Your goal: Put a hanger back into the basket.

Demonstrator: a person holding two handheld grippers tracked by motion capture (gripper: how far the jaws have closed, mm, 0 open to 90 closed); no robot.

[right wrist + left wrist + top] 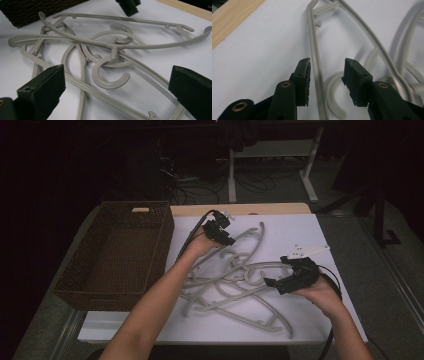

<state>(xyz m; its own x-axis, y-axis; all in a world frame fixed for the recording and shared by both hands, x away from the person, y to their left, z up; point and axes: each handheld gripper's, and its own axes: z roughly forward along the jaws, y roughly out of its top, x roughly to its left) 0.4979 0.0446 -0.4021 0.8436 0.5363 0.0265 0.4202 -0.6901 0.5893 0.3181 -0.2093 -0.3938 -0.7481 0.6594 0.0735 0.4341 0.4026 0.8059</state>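
White table (dark room behind)

The room is dark; a white desk frame stands at upper centre, cables tangled on the grey floor.

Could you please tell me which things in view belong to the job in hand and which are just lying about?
In the job:
- tangled grey hangers
- wicker basket, beside the pile
- left gripper, open astride a hanger bar
- right gripper, open

Lying about:
- white desk frame behind the table
- floor cables
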